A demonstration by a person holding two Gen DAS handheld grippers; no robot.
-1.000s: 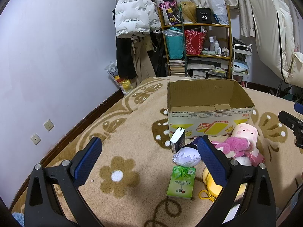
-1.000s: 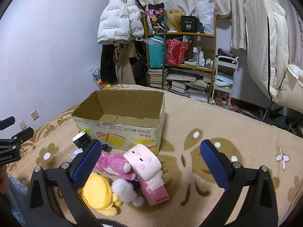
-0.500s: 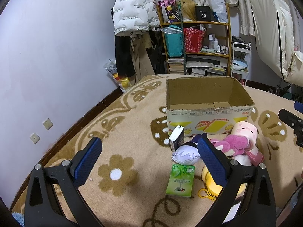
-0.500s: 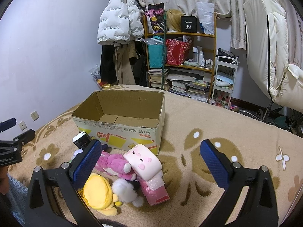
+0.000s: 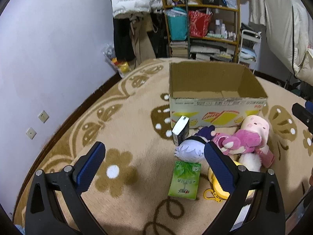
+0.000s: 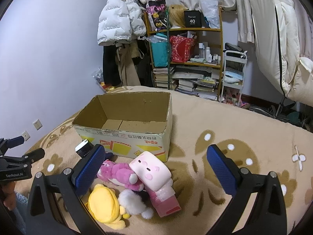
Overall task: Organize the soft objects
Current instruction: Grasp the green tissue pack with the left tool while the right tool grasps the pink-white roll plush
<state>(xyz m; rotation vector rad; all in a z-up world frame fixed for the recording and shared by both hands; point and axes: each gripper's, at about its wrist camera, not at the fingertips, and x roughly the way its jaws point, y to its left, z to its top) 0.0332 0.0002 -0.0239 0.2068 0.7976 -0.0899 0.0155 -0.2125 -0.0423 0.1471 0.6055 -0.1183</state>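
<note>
— Left wrist camera first: where's the pile relative to the claw?

— The left gripper [image 5: 154,160] is spread wide and holds nothing. Its right finger [image 5: 219,168] overlaps the pile: the white-haired doll [image 5: 188,150] lies just left of that finger, the green packet [image 5: 184,180] sits between the two fingers, nearer the right one, and the yellow toy [image 5: 212,178] is half hidden behind it. The pink bear [image 5: 237,143] lies past the fingertip, against the pink pillow toy [image 5: 256,125].

— And the box?

— One open cardboard box [image 5: 215,107] stands behind the pile, nothing visible inside. A small black carton [image 5: 181,130] stands by its front left corner.

— Pose?

— It hovers above the rug [image 5: 125,129], tilted down.

— Right wrist camera?

— The right gripper [image 6: 154,161] is equally wide and holds nothing, hovering over the same pile. The bear, pillow toy, yellow toy and a white fluffy ball [image 6: 133,201] lie between its fingers toward the left one; the left gripper shows at the left edge.

— Count?

— Five soft toys, one box.
</note>
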